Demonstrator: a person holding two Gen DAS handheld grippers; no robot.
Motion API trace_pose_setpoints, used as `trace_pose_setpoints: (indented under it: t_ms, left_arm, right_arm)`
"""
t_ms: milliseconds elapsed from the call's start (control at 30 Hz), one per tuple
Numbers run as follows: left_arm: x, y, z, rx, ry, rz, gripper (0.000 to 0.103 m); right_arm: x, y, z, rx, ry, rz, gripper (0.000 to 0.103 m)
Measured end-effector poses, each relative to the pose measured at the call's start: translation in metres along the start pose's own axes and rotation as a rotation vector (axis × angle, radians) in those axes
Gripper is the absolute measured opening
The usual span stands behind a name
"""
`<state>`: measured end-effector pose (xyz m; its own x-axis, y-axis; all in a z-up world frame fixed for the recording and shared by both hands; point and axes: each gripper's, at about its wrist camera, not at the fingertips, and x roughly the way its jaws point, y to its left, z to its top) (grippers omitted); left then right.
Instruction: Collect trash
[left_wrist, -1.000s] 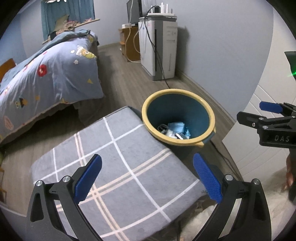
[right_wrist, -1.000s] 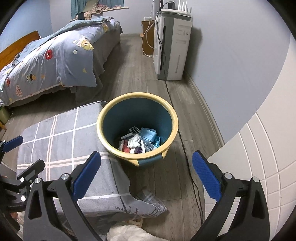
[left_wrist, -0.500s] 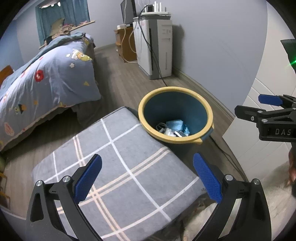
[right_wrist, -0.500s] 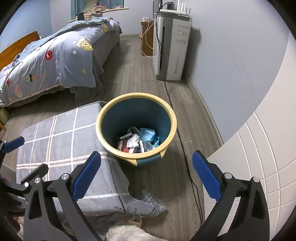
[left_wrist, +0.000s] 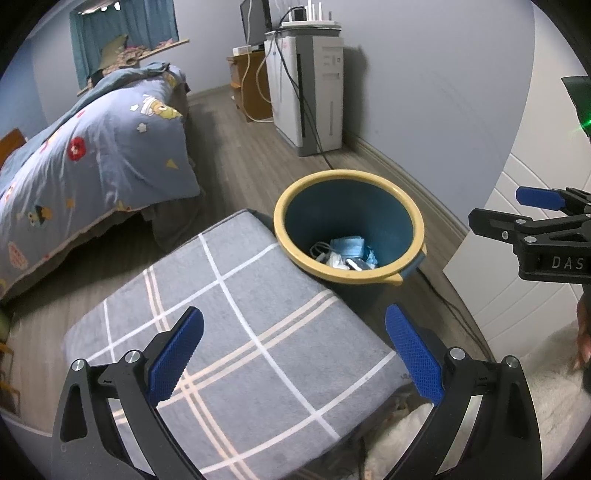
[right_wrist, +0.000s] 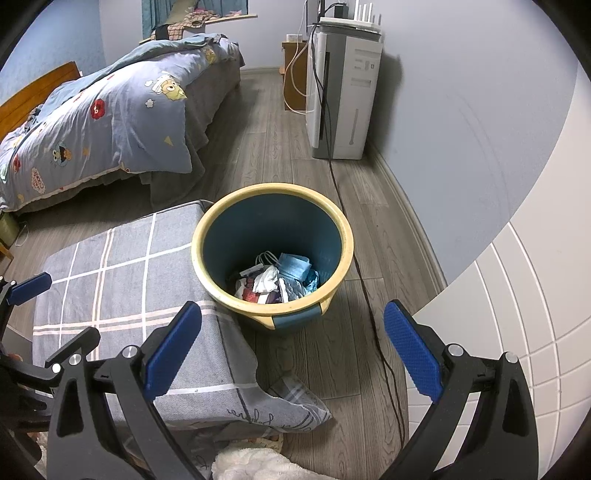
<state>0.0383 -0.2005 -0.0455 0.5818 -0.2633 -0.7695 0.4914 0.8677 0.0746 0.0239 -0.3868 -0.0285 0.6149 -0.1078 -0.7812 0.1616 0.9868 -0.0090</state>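
Observation:
A round blue bin with a yellow rim (left_wrist: 295, 188) (right_wrist: 221, 216) stands on the wood floor beside a grey plaid cushioned seat (left_wrist: 236, 328) (right_wrist: 122, 280). Crumpled trash (right_wrist: 279, 277) (left_wrist: 347, 253), among it a blue face mask, lies at the bin's bottom. My left gripper (left_wrist: 295, 354) is open above the seat with nothing between its fingers. My right gripper (right_wrist: 291, 350) is open too, empty, just short of the bin; it also shows at the right edge of the left wrist view (left_wrist: 532, 218).
A bed with a blue cartoon quilt (right_wrist: 96, 129) fills the left. A white air purifier (right_wrist: 343, 92) stands by the blue wall, its black cable (right_wrist: 365, 288) trailing past the bin. White panelled furniture (right_wrist: 517, 332) is on the right, white fluffy fabric (right_wrist: 251, 465) below.
Both views have drawn back and shifted slightly; in the left wrist view the bin sits a little further left. Both grippers stay open and empty.

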Motion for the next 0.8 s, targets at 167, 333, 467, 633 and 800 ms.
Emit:
trace_pose_setpoints:
  t_ms: [167, 333, 467, 633, 800]
  left_arm:
    - [0.0002, -0.0007, 0.0001, 0.0, 0.001, 0.001, 0.098]
    - [-0.0002, -0.0007, 0.0004, 0.001, 0.0, 0.001, 0.098]
    - [-0.0001, -0.0006, 0.0004, 0.0, 0.001, 0.0, 0.098]
    - [-0.0003, -0.0002, -0.0001, 0.0, 0.001, -0.004, 0.098]
    - [-0.0005, 0.0, 0.0, 0.001, 0.001, -0.001, 0.098]
  right_arm:
    - [0.0002, 0.0005, -0.0008, -0.002, 0.001, -0.001, 0.097]
    - [0.0001, 0.0009, -0.0021, -0.002, 0.003, -0.001, 0.097]
    - [0.0006, 0.0008, -0.0024, -0.001, 0.002, -0.001, 0.097]
    - [0.0007, 0.0005, -0.0018, -0.003, 0.002, -0.001, 0.097]
    - [0.0005, 0.0007, -0.0017, -0.002, 0.003, -0.001, 0.097]
